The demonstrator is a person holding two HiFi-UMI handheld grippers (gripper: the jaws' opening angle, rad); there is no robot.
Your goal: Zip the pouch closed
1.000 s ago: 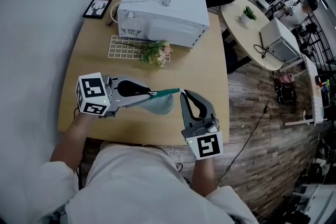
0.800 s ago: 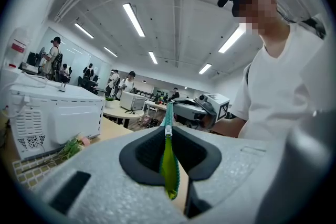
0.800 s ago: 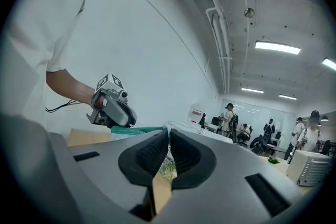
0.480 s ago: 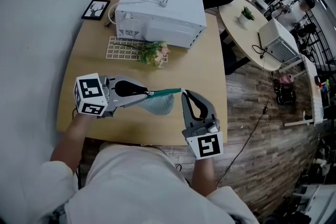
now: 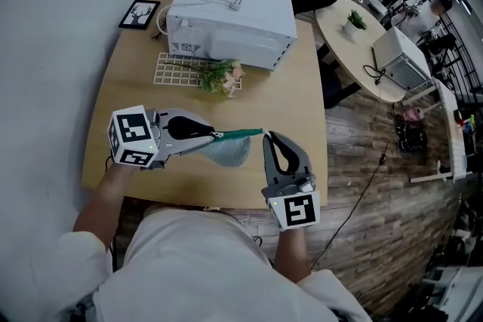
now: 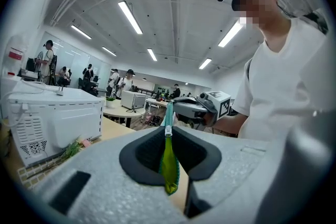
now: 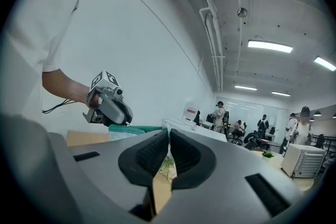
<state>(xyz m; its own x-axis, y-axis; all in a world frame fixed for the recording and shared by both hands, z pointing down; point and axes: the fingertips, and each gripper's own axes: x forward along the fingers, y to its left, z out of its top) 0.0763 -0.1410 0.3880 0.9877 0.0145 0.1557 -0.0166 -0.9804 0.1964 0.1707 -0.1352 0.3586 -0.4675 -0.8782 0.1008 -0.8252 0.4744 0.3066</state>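
A teal pouch hangs stretched between my two grippers above the wooden table. The left gripper is shut on the pouch's left end. In the left gripper view, green fabric is pinched between the pads of the left gripper, and the zipper line runs away to the right gripper. The right gripper is shut at the pouch's right end, on something thin and pale that looks like the zipper pull. In the right gripper view, the teal top edge runs from the left gripper to the shut right gripper.
A white oven stands at the back of the table. In front of it lie a white grid rack and a flower sprig. A framed picture sits at the back left. A round table stands at the right.
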